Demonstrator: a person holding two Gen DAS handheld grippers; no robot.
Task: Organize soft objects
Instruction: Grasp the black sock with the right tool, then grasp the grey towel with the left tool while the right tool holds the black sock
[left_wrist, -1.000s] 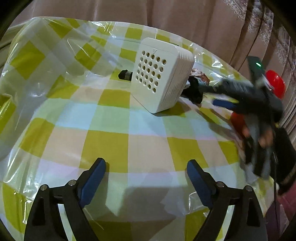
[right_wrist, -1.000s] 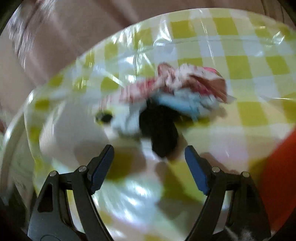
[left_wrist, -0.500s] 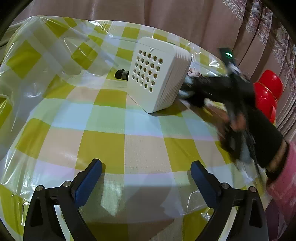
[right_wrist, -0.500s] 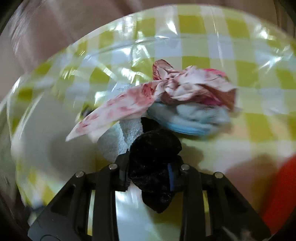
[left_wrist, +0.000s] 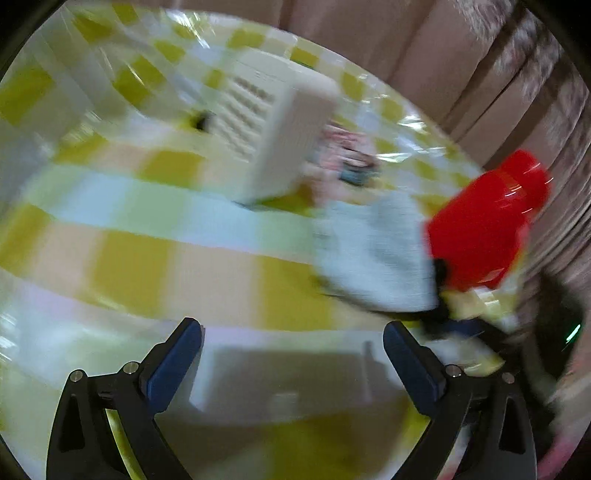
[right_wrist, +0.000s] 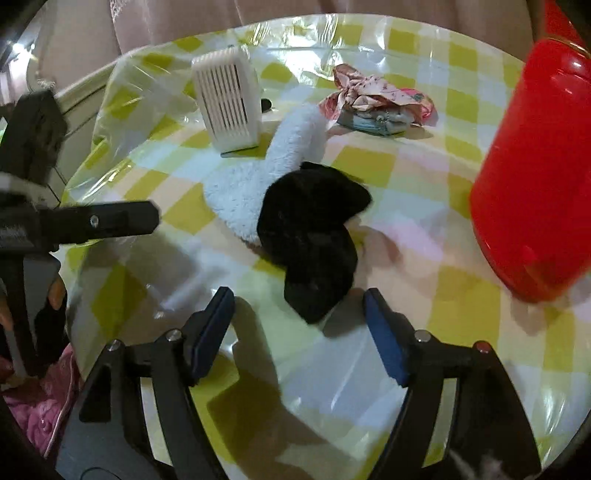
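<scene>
A black fuzzy sock (right_wrist: 314, 236) lies on the checked table, partly over a white fluffy sock (right_wrist: 266, 173). My right gripper (right_wrist: 299, 332) is open and empty, just in front of the black sock. A heap of pink patterned and blue cloth (right_wrist: 376, 103) lies further back. My left gripper (left_wrist: 291, 365) is open and empty above the table; its view is blurred, with the white sock (left_wrist: 373, 258) ahead to the right. The left gripper also shows at the left of the right wrist view (right_wrist: 110, 221).
A white vented box (right_wrist: 229, 99) stands at the back left of the table, also in the left wrist view (left_wrist: 280, 133). A tall red container (right_wrist: 535, 173) stands at the right, also in the left wrist view (left_wrist: 484, 225). Curtains hang behind. The yellow checked cloth (right_wrist: 369, 369) has a plastic cover.
My right gripper, shut on the black sock half a second ago, has dragged it and the white sock away from the heap, let go and opened. The left view has swung right and blurred.
</scene>
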